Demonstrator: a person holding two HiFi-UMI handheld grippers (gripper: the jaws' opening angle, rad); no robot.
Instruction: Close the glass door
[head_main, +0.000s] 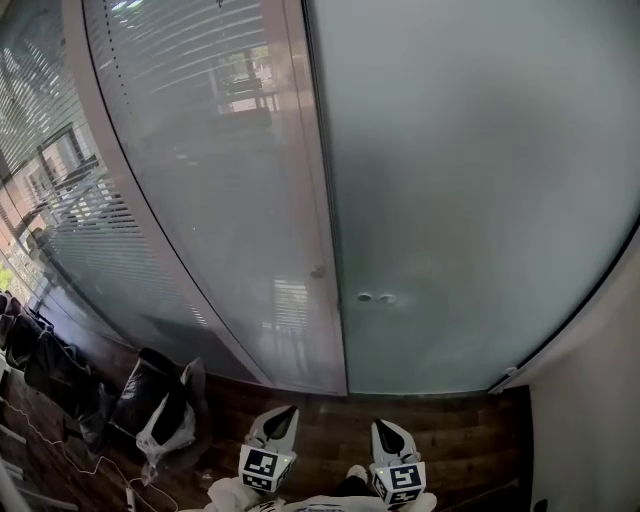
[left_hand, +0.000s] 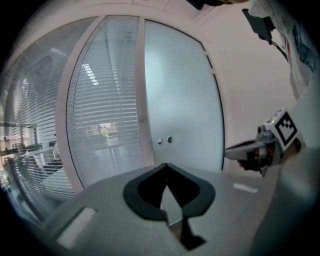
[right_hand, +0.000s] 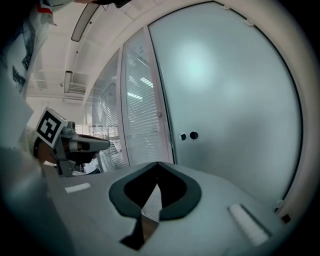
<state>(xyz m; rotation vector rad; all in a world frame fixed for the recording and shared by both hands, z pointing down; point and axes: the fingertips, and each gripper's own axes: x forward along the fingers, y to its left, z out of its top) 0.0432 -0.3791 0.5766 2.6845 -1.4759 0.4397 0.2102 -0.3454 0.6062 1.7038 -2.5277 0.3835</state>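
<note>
My left gripper and right gripper: jaws together, empty. Risk: closed tips skid on smooth glass door, leaving it unlatched.

Glass door is showing frosted pale grey-green; frame is reading pinkish-white; blinds are running in white horizontal stripes; floor is showing dark brown planks; my left gripper and my right gripper are wearing black-and-white square markers.

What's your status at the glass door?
Left tool shut, empty. Right tool shut, empty. Glass door looks closed against frame. Bags on floor left, clear of door.
</note>
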